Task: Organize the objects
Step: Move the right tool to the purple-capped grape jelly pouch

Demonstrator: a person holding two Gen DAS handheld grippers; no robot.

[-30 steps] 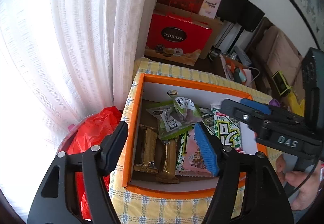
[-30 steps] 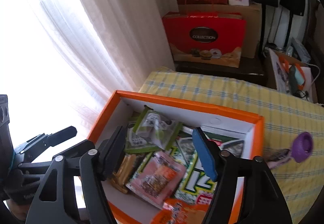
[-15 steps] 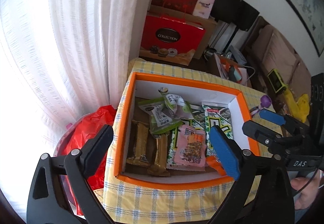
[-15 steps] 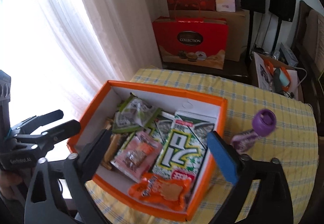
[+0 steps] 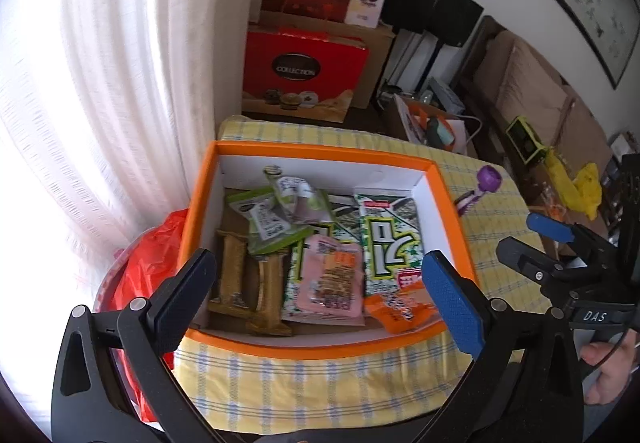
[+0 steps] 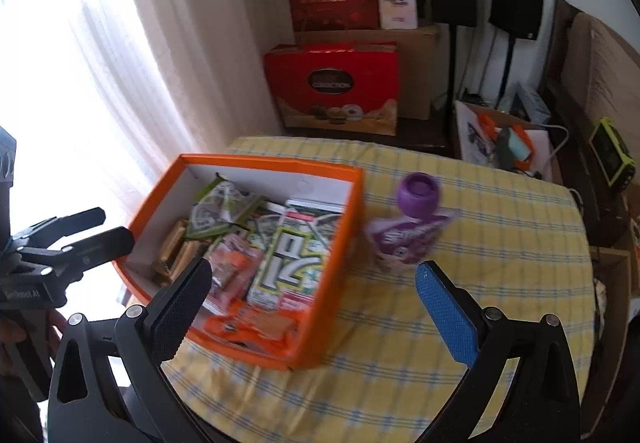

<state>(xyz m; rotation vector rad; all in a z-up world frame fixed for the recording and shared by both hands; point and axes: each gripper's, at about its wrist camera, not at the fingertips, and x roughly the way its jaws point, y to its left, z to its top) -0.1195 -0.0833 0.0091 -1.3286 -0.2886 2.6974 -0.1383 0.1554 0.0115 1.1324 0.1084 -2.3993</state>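
Observation:
An orange box [image 5: 320,155] [image 6: 332,243] sits on a yellow checked tablecloth and holds several snack packets: green-white packs [image 5: 390,239], a pink pack [image 5: 330,283], an orange pack [image 5: 400,309], gold bars [image 5: 232,275]. A purple pouch with a purple cap [image 6: 408,231] [image 5: 480,187] lies on the cloth right of the box. My left gripper [image 5: 320,291] is open and empty above the box's near edge. My right gripper [image 6: 312,295] is open and empty, hovering over the box's right side; it shows in the left wrist view [image 5: 536,247].
White curtains hang at the left. A red plastic bag [image 5: 148,263] lies left of the table. Red gift boxes [image 6: 332,87] and a cardboard box stand behind the table. Bags, speakers on stands and a sofa are at the right.
Both grippers have pulled back and up from the box. The right gripper has swung to the right, bringing the purple pouch closer to its centre. Both stay open.

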